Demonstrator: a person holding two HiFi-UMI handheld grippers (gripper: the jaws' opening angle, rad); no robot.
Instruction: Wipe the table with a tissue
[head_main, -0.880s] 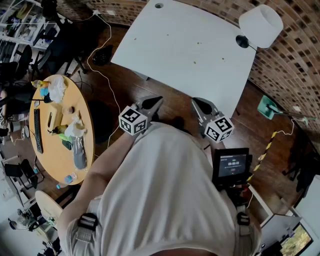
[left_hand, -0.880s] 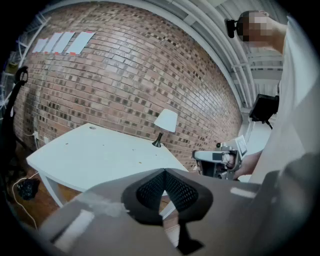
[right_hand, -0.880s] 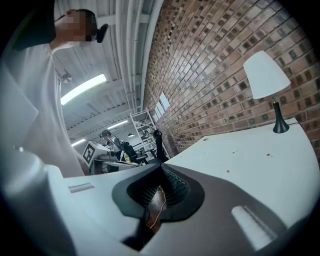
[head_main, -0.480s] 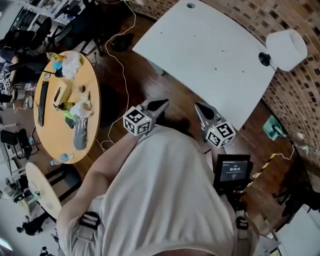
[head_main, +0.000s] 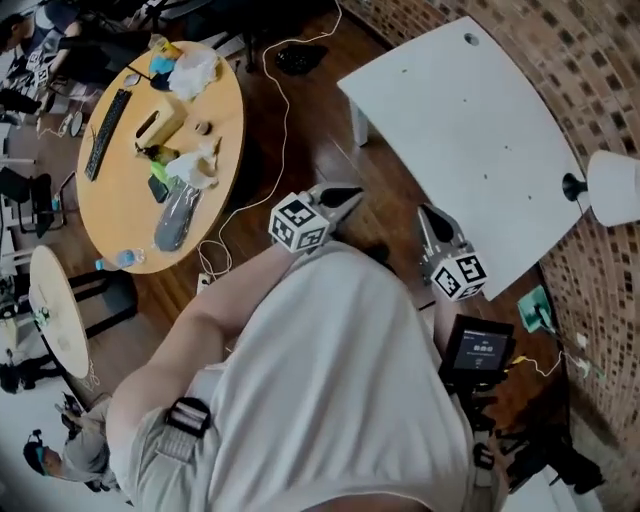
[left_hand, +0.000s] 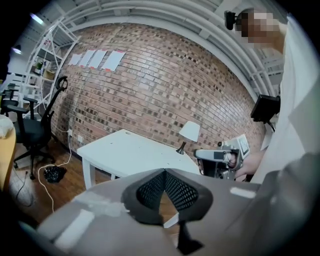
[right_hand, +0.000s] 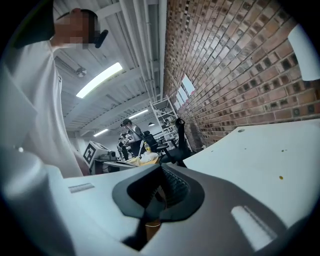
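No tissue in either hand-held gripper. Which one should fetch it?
Probably left: the left hand-held gripper is nearer the round table, where what look like tissues lie; the right hand-held gripper is by the white table.

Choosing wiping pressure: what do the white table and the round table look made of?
White table: smooth, matte white top without grain, likely laminate or painted board. Round table: light tan, wood or wood-look veneer; grain too small to tell.

Brick wall (head_main: 600, 90) borders a wood floor (head_main: 310, 120) (dark, glossy) with a cluttered round table (head_main: 125, 200).
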